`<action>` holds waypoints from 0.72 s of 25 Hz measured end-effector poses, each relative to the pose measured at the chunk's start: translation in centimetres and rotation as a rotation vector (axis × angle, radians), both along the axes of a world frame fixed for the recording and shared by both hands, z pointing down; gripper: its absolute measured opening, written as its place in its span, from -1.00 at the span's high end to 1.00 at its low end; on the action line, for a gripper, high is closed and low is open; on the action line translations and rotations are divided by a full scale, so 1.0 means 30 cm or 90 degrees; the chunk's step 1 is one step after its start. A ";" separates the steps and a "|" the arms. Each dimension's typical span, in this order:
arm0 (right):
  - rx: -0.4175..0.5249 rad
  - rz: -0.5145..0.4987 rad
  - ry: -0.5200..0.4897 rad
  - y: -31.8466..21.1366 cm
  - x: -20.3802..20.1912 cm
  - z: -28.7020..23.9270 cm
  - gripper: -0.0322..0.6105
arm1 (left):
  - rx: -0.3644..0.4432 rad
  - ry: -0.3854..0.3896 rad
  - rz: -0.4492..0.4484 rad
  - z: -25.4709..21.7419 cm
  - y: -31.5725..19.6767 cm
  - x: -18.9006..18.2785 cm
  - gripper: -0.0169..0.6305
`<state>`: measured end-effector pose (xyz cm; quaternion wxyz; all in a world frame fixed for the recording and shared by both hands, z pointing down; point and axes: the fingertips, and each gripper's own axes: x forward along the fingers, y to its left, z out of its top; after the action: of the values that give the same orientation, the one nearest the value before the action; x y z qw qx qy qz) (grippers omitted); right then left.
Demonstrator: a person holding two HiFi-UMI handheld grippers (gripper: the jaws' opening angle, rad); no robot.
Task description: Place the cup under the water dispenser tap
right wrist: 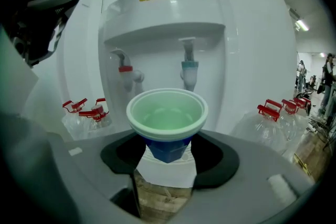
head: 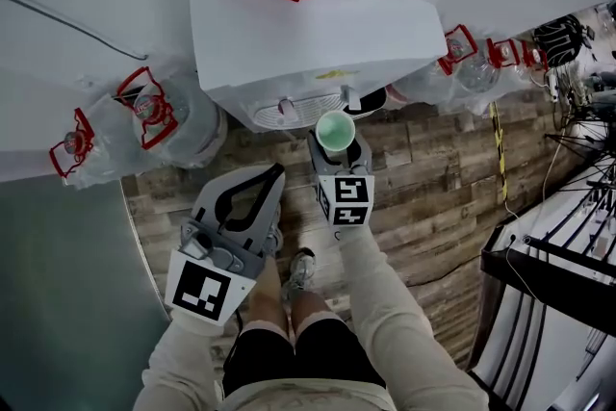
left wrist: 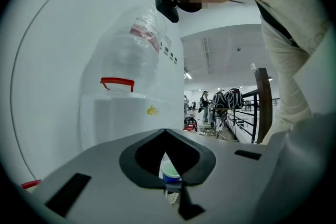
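A blue cup [head: 335,130] with a pale green inside sits upright in my right gripper [head: 337,147], which is shut on the cup's lower body. In the right gripper view the cup [right wrist: 167,118] hangs in front of the white water dispenser [right wrist: 173,23], just below and slightly left of the blue tap [right wrist: 189,66]; a red tap [right wrist: 126,68] is further left. My left gripper [head: 277,170] is to the left and nearer me, shut with nothing in it. Through its jaw window the left gripper view shows the cup [left wrist: 169,171] and the dispenser [left wrist: 131,113].
Large water bottles with red handles lie on the wooden floor left [head: 154,115] and right [head: 472,58] of the dispenser. A black railing and cables [head: 549,274] stand at the right. A person's shoes [head: 300,267] are below the grippers.
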<state>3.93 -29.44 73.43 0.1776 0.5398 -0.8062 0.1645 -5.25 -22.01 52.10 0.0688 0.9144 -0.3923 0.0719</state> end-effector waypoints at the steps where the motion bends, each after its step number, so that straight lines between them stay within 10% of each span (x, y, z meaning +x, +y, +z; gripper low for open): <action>1: -0.002 0.003 0.001 -0.010 0.002 0.022 0.04 | 0.000 -0.002 0.005 0.014 0.004 0.005 0.93; 18: -0.026 0.033 0.040 -0.139 0.026 0.267 0.04 | -0.026 -0.017 0.001 0.184 0.015 -0.049 0.93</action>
<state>4.72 -33.61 81.44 0.2096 0.5618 -0.7823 0.1689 -6.73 -21.55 57.61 0.0825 0.9122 -0.3906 0.0924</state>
